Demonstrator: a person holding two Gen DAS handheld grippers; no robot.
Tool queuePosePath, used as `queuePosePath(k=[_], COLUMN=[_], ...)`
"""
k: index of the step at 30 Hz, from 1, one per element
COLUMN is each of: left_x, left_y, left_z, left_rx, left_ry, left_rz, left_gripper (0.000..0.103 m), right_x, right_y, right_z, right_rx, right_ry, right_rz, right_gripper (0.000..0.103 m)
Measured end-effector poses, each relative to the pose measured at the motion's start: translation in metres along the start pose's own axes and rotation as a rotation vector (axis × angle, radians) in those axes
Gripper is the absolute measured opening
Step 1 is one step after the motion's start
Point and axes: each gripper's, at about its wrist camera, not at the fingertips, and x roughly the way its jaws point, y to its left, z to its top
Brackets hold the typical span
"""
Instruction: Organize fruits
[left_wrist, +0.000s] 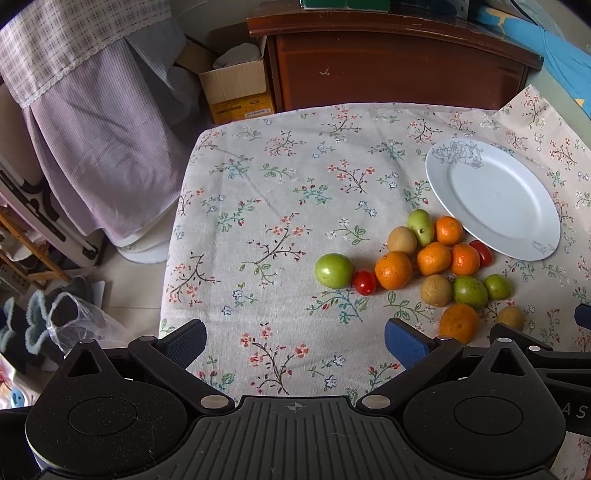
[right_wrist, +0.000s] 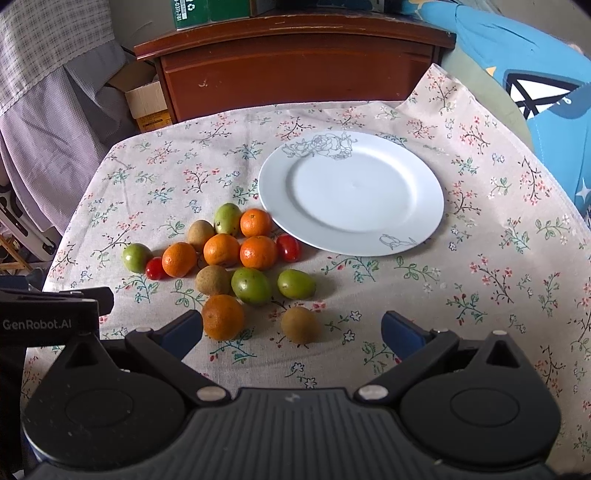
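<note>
A cluster of small fruits lies on the floral tablecloth (right_wrist: 480, 206): several oranges (right_wrist: 258, 252), several green fruits (right_wrist: 251, 285), brown fruits (right_wrist: 300, 325) and two red cherry tomatoes (right_wrist: 288, 247). A white plate (right_wrist: 417, 206) sits empty just right of them; it also shows in the left wrist view (left_wrist: 491, 195). My right gripper (right_wrist: 291, 334) is open, low over the near brown fruit and an orange (right_wrist: 222, 317). My left gripper (left_wrist: 295, 341) is open and empty over bare cloth, left of the fruits (left_wrist: 393, 270).
A brown wooden cabinet (right_wrist: 295, 70) stands behind the table. A cardboard box (left_wrist: 236, 92) and hanging cloth (left_wrist: 92, 122) are at the left. The table's left edge drops to a cluttered floor (left_wrist: 74, 317). Blue fabric (right_wrist: 535, 74) lies at the right.
</note>
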Motion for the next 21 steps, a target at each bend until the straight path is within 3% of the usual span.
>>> queuePosePath(k=[21], left_x=[0.0029], left_y=[-0.0007], left_z=[-0.0020], left_rx=[0.015], left_ry=[-0.004], left_rz=[-0.004], left_gripper=[0.103], right_x=[0.0004], right_y=[0.0020], right_z=[-0.0007], right_rx=[-0.026], right_ry=[-0.010], right_rz=[0.007], right_gripper=[0.102])
